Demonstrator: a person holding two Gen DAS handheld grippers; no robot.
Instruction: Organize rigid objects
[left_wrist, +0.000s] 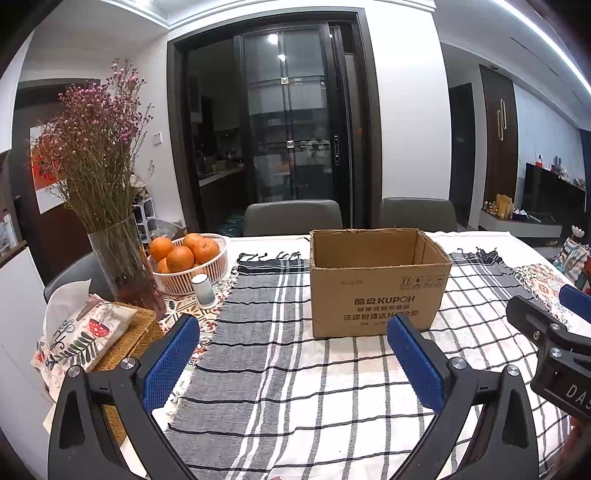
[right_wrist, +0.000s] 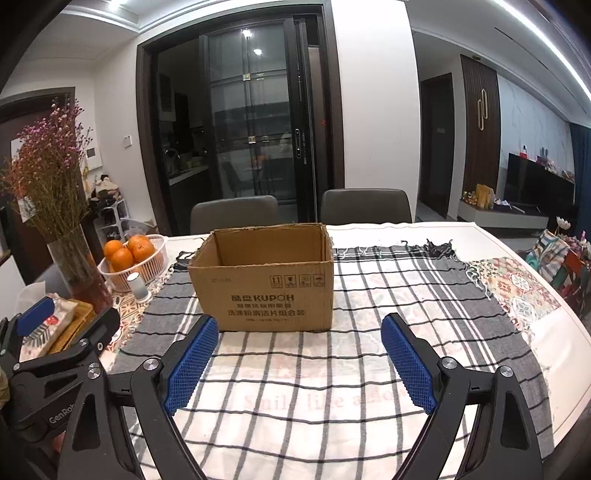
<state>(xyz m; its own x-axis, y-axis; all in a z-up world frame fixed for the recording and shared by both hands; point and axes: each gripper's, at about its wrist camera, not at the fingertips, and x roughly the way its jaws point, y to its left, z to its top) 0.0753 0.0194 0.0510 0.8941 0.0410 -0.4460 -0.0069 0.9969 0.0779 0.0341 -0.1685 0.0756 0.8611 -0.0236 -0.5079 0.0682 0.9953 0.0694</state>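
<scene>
An open brown cardboard box (left_wrist: 376, 288) printed KUPOH stands upright on the plaid cloth, also in the right wrist view (right_wrist: 266, 280). What is inside it is hidden. My left gripper (left_wrist: 293, 332) is open and empty, a little in front of the box and to its left. My right gripper (right_wrist: 299, 332) is open and empty, just in front of the box. The right gripper shows at the right edge of the left wrist view (left_wrist: 550, 314). The left gripper shows at the lower left of the right wrist view (right_wrist: 70, 325).
A glass vase of dried flowers (left_wrist: 125, 269), a white basket of oranges (left_wrist: 188, 262), a small white cylinder (left_wrist: 204, 291) and a tissue pack on a woven box (left_wrist: 81, 332) stand at the left. Two grey chairs (left_wrist: 293, 218) sit behind the table. A plaid cloth (right_wrist: 332, 387) covers the table.
</scene>
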